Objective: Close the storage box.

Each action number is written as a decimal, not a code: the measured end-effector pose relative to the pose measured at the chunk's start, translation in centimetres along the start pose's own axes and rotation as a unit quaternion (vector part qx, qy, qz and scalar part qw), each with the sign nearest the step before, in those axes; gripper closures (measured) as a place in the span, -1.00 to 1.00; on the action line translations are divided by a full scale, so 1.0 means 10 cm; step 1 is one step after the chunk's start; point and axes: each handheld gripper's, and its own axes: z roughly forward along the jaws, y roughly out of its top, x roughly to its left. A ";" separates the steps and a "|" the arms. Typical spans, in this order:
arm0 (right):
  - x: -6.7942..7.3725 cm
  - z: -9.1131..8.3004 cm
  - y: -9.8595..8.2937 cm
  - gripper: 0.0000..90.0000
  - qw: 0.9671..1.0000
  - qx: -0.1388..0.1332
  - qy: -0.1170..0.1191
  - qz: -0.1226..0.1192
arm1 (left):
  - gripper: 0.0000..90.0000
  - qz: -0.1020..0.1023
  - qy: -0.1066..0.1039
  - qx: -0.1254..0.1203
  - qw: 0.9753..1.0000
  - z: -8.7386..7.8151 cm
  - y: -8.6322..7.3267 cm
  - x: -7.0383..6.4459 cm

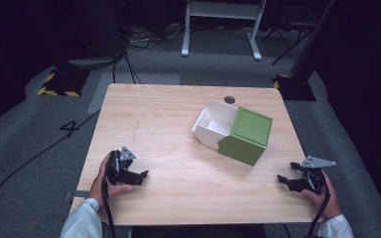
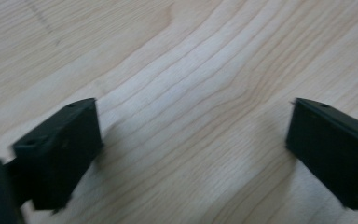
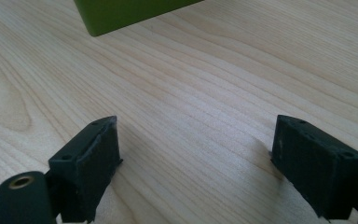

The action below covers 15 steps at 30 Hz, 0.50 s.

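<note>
Both tools are parked low at the near edge of the light wooden desk [image 1: 168, 114], one at each corner. The left tool [image 1: 140, 176] sits in the person's left hand [image 1: 110, 184], jaws spread wide with bare wood grain between them in the left gripper view [image 2: 193, 149]. Over on the other side, the right tool [image 1: 284, 179] rests in the right hand [image 1: 322, 197], jaws equally wide apart and gripping nothing [image 3: 196, 158].

Out past the middle of the desk, toward the far right, stands a green box [image 1: 245, 136], and a white open container [image 1: 213, 124] pokes out of its left side, touching it. The two sit at an angle to the desk's edges. The right gripper view catches one lower corner of the green box [image 3: 121, 14] at the top, well apart from the jaws, open desk between them.

A small dark round hole [image 1: 229, 99] marks the desk's far edge just behind the white container. Beyond the desk, cables [image 1: 129, 54] trail over grey carpet, a white frame [image 1: 221, 25] stands at the back, and yellow-black striped bases [image 1: 59, 82] flank both sides.
</note>
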 end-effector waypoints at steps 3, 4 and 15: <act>0.00 0.00 0.00 -0.66 1.000 0.000 -0.001 -0.001 | -0.61 0.004 -0.010 0.001 1.000 0.02 0.05 0.00; 0.00 0.00 0.00 -0.66 1.000 0.000 -0.001 -0.001 | -0.65 0.008 -0.015 0.001 1.000 0.03 0.08 0.00; 0.00 0.00 0.00 -0.67 1.000 0.000 0.000 0.000 | -0.48 0.026 -0.022 -0.028 0.999 0.10 0.55 -0.04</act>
